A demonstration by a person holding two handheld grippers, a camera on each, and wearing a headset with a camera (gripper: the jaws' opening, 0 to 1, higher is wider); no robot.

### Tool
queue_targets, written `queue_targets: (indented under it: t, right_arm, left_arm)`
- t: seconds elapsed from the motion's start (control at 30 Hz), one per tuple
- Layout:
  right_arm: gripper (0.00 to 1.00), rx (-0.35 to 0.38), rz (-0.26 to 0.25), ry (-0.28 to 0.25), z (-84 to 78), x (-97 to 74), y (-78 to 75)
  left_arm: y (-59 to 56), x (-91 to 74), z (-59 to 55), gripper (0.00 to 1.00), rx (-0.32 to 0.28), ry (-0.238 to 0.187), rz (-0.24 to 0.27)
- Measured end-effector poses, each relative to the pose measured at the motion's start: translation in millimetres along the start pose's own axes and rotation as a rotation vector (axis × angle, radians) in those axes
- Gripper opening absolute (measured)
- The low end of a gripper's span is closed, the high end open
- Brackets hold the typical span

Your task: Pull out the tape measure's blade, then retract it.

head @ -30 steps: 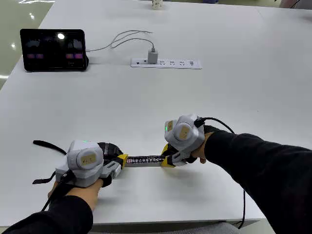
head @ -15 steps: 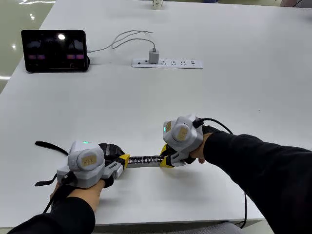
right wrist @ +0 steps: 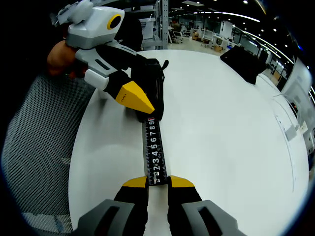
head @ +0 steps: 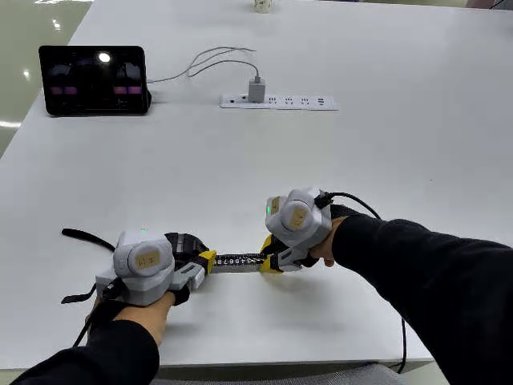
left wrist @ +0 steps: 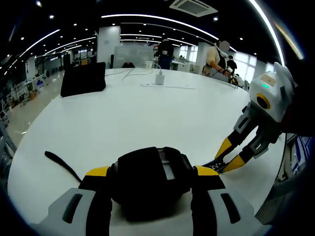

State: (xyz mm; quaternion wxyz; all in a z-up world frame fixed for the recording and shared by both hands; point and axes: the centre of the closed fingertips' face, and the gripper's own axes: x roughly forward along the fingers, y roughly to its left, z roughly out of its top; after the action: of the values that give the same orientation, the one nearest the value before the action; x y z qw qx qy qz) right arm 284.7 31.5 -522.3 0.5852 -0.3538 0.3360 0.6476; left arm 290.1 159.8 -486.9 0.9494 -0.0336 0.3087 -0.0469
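A black tape measure case rests on the white table near its front edge, and my left gripper is shut on it. In the left gripper view the case sits between the two yellow-tipped fingers. A short length of blade runs right from the case to my right gripper, which is shut on the blade's end. The right gripper view shows the numbered blade running from my right gripper up to the case.
A dark tablet stands at the back left. A white power strip with a plugged charger and cable lies behind the work. A black strap trails left of the case. The table's front edge is close.
My right gripper has moved left toward the case, and the exposed blade between the two grippers is shorter. The left gripper still holds the case in place.
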Motion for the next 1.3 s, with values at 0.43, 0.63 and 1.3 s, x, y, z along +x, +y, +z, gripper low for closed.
queue_targets:
  t: [0.43,0.63,1.3]
  right_arm:
    - [0.11,0.015,0.001,-0.028,7.4,4.0,0.3]
    - [0.11,0.018,-0.002,-0.030,10.0,6.0,-0.2]
    - [0.11,0.032,-0.007,-0.032,17.5,10.8,0.2]
  left_arm:
    - [0.8,0.1,-0.1,0.60,-0.006,0.000,-0.005]
    - [0.5,0.0,0.0,0.60,-0.010,0.000,-0.007]
    - [-0.4,-0.1,-0.5,0.59,0.002,0.004,-0.016]
